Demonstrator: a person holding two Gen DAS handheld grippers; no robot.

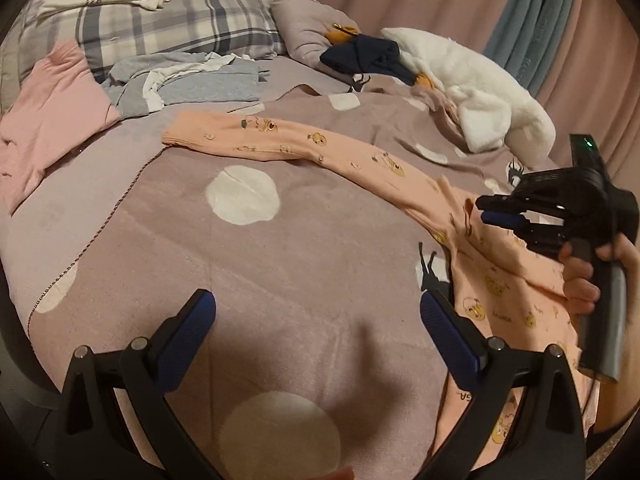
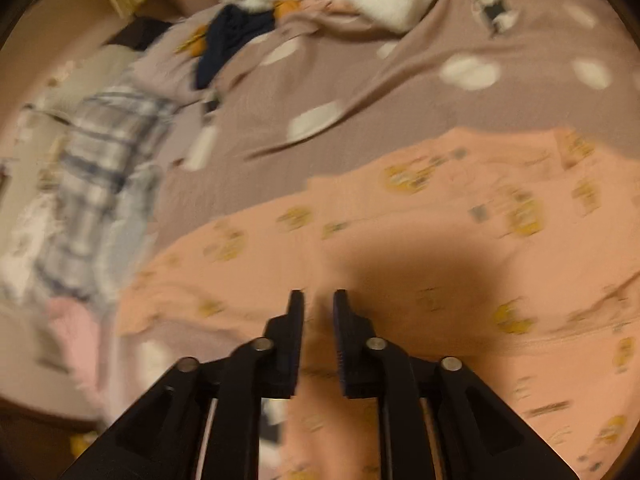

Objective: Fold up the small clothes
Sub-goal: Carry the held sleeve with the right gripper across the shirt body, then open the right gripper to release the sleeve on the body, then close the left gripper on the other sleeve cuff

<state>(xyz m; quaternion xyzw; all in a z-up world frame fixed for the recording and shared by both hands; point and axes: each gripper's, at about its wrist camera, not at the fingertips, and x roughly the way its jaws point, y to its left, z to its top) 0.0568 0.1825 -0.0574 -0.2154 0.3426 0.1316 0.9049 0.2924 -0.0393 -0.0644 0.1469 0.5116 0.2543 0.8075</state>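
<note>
A peach printed garment (image 1: 360, 160) is spread over the mauve spotted blanket (image 1: 280, 264) on the bed, one leg stretched toward the far left. The left hand-held gripper (image 1: 318, 312) is held released above bare blanket, just left of the garment. The right hand-held gripper (image 2: 319, 300) is parted by a narrow gap over the garment, nothing visibly pinched between its fingers.

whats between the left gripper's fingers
Only bare dotted blanket, in the left wrist view; the left gripper is open, and the peach garment lies right of it.
</note>
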